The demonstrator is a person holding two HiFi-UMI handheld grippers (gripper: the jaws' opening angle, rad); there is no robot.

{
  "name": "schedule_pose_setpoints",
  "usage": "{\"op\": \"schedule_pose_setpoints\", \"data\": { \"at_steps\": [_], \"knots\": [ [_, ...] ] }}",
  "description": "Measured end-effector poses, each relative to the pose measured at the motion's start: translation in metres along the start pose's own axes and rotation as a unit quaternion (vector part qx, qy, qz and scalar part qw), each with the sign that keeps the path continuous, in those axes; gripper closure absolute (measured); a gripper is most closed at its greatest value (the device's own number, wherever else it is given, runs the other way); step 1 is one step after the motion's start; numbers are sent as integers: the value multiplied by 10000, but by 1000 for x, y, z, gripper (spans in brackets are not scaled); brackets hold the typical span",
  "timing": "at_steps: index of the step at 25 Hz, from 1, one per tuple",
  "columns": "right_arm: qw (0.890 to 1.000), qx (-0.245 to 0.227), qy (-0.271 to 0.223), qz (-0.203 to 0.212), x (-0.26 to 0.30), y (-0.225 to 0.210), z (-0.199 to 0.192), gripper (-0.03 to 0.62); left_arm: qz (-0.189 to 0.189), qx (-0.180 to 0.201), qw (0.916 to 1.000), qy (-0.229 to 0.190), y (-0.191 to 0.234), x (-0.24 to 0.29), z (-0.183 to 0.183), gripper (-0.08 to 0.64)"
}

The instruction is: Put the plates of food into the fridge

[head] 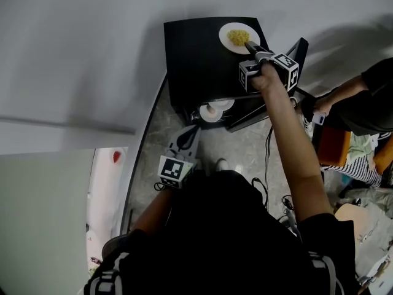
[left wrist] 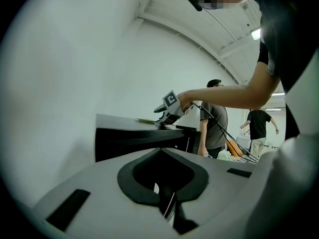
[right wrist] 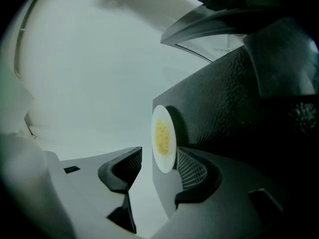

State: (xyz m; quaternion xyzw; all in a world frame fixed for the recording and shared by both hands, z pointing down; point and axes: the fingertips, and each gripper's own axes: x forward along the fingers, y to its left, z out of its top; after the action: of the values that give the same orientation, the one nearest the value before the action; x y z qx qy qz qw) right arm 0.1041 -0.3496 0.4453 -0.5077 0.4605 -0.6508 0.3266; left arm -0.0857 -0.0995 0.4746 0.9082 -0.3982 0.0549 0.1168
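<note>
A white plate of yellow food [head: 239,37] lies on the top of a small black fridge [head: 196,60] by the wall. My right gripper [head: 252,47] is at the plate's near rim. In the right gripper view the plate [right wrist: 163,138] stands edge-on between the jaws of the right gripper [right wrist: 159,158], which are wide apart; one pad is beside its underside, the other off it. The fridge door [head: 245,117] hangs open, and a second plate [head: 212,111] shows inside. Lower down, my left gripper [head: 195,128] points at the fridge, shut and empty; its own view shows the tips [left wrist: 162,152] together.
The fridge [left wrist: 134,138] stands against a white wall. A person [head: 362,103] is close on the right beside the open door, with bags and cloth behind. Two people [left wrist: 217,118] stand further back. A black cable [head: 268,158] trails over the marbled floor.
</note>
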Motion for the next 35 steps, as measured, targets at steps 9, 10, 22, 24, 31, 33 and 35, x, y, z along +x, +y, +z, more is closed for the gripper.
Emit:
{"op": "schedule_pose_setpoints", "data": {
  "at_steps": [9,10,22,24,31,33,35],
  "knots": [
    [9999,96,134,-17,2,-10,0,471,-234,111,9995,-194,-20,21,34,540],
    [9998,111,167,11,-5,-10,0,480,-214,113,9994,-241,-27,21,41,540],
    [9988,134,454,127,-15,-14,-4,561,-126,114,9996,-204,-43,53,51,540],
    [9986,159,487,150,-14,-15,-5,561,-86,53,9998,-162,-38,56,46,540],
    [9974,297,638,133,-28,-10,-12,561,-184,12,9997,-158,-15,72,63,540],
    [9970,293,689,195,-51,-22,-19,561,-157,-59,9997,-159,-23,63,50,540],
    [9970,221,689,276,-76,-32,-22,561,-157,-175,9995,-207,-32,57,39,540]
  ]
}}
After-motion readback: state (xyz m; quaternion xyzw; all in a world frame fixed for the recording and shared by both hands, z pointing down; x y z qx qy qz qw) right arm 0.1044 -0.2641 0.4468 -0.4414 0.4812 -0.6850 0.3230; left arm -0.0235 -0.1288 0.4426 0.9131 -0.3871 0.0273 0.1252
